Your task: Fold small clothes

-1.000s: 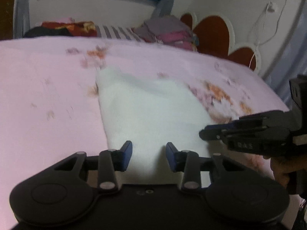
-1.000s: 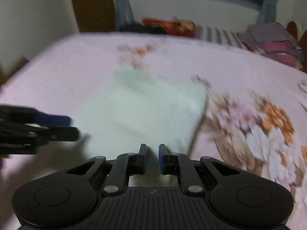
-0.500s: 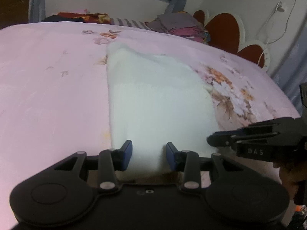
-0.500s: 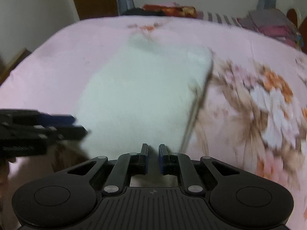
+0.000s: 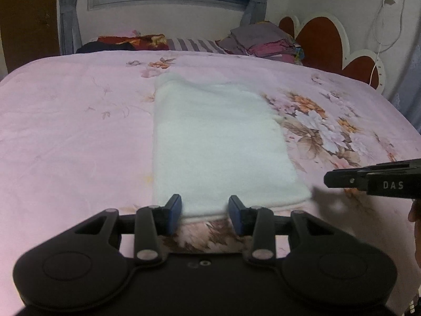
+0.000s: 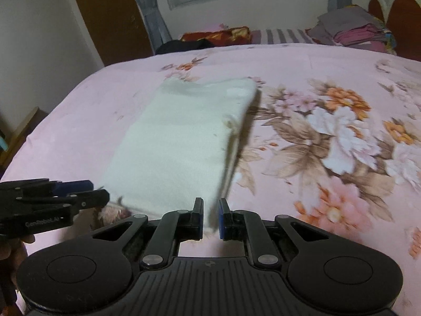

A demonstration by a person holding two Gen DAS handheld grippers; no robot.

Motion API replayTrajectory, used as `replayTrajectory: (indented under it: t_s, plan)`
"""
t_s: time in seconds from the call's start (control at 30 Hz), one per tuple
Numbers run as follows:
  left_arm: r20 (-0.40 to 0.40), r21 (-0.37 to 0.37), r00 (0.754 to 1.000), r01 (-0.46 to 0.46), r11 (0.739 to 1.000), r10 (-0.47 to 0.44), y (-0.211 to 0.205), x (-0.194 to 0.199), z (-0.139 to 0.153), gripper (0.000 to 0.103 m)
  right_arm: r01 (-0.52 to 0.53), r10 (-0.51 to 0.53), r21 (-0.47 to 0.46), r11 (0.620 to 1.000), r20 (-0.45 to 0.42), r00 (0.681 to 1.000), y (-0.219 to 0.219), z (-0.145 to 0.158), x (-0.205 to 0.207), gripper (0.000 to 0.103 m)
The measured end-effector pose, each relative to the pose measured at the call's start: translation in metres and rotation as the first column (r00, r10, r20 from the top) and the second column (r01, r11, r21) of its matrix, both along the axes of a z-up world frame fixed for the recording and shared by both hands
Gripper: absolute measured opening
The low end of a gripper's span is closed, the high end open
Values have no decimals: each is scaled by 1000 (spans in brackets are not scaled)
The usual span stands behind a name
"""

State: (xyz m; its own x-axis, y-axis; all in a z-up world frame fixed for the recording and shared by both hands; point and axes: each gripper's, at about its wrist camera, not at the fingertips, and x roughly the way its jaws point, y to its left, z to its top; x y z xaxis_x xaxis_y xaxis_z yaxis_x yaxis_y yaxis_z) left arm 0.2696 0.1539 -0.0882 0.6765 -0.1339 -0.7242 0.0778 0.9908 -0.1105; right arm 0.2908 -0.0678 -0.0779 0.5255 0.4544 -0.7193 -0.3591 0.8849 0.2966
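Note:
A white fleecy cloth (image 5: 218, 142) lies flat on the pink flowered bedspread (image 5: 65, 131), folded into a long rectangle. My left gripper (image 5: 205, 213) is open, its fingers on either side of the cloth's near edge, just above it. In the right wrist view the cloth (image 6: 181, 142) lies ahead and left. My right gripper (image 6: 211, 217) stands at the cloth's near right corner, its jaws a narrow gap apart, with white cloth showing in the gap. Each gripper shows in the other's view, the right one (image 5: 368, 180) and the left one (image 6: 65, 197).
A stack of folded grey and magenta clothes (image 5: 263, 42) and more laundry (image 5: 131, 40) lie at the far edge of the bed. A red and white headboard (image 5: 326, 39) stands at the far right. A wall and brown door (image 6: 105, 18) are on the left.
Both grippers have pulled back toward me and lifted, so the whole cloth now shows flat on the bed. The left jaws stay open and the right jaws stay narrow.

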Motion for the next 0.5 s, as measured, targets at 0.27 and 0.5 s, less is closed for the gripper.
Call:
replayTrajectory:
  t_s: [0.27, 0.5]
  plan:
    - [52, 31, 999, 2, 1000, -3, -26, -44, 23, 46, -4, 3, 9, 1000, 57, 998, -24, 24, -45, 11]
    - [109, 28, 993, -45, 999, 42, -34, -89, 44, 63, -19, 17, 23, 1000, 107, 994, -34, 44, -87, 11]
